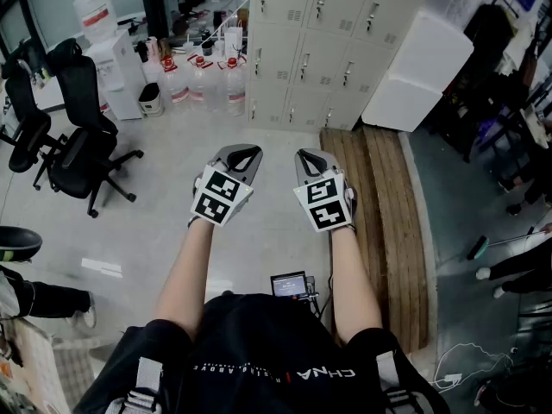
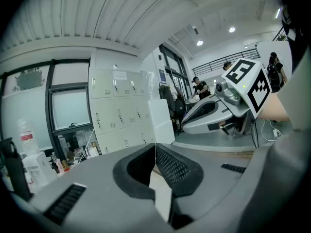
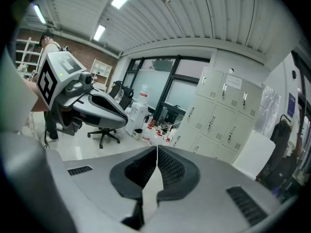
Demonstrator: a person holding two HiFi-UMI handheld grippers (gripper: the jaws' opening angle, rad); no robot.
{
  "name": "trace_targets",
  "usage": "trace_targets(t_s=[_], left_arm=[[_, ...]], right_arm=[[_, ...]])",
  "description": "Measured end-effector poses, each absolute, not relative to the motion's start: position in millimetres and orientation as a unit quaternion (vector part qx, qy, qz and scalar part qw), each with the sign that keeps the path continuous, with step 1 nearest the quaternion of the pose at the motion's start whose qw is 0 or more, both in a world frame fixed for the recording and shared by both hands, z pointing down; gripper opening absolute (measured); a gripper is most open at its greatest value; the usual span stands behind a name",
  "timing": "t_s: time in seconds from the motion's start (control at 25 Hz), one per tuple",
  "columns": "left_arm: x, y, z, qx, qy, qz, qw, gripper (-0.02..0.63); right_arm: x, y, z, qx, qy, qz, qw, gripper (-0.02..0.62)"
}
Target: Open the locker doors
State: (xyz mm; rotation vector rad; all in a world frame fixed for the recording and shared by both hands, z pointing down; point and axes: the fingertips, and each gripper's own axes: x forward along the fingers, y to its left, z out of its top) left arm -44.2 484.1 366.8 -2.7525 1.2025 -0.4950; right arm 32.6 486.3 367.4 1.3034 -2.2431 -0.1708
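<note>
A bank of beige lockers stands at the far side of the room, all doors closed, each with a small metal handle. I see the same lockers in the left gripper view and the lockers in the right gripper view, still some way off. My left gripper and right gripper are held side by side in front of the person, both shut with nothing between the jaws. The left gripper's tips and the right gripper's tips meet.
Water bottles stand on the floor left of the lockers. Black office chairs are at the left. A white foam block leans right of the lockers. Wooden planks lie on the floor to the right. People stand at the right edge.
</note>
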Motion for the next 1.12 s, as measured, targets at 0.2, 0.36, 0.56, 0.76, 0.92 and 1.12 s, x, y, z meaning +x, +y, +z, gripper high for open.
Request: trace_targets(t_s=[0.2, 0.36, 0.56, 0.76, 0.92, 1.12], left_arm=[[-39.1, 490.1, 372.4, -0.902, 0.397, -0.165, 0.036, 0.020], [-35.2, 494.9, 378.7, -0.904, 0.398, -0.153, 0.026, 0.020], [-24.0, 496.4, 385.7, -0.905, 0.397, -0.153, 0.029, 0.020], [-15.6, 499.7, 397.0, -0.906, 0.386, -0.173, 0.029, 0.020], [-10.8, 499.6, 396.7, -0.907, 0.382, -0.173, 0.029, 0.020], [2.9, 499.1, 400.2, -0.907, 0.381, -0.176, 0.031, 0.020]], right_arm=[[46.4, 494.5, 372.1, 0.491, -0.828, -0.044, 0.268, 0.032], [51.9, 498.8, 376.6, 0.498, -0.829, -0.031, 0.253, 0.032], [60.8, 499.5, 381.8, 0.500, -0.828, -0.032, 0.251, 0.032], [67.5, 502.2, 386.6, 0.504, -0.827, -0.026, 0.248, 0.032], [65.5, 503.4, 384.2, 0.503, -0.830, -0.021, 0.239, 0.032], [79.4, 502.8, 389.9, 0.506, -0.830, -0.021, 0.234, 0.032]])
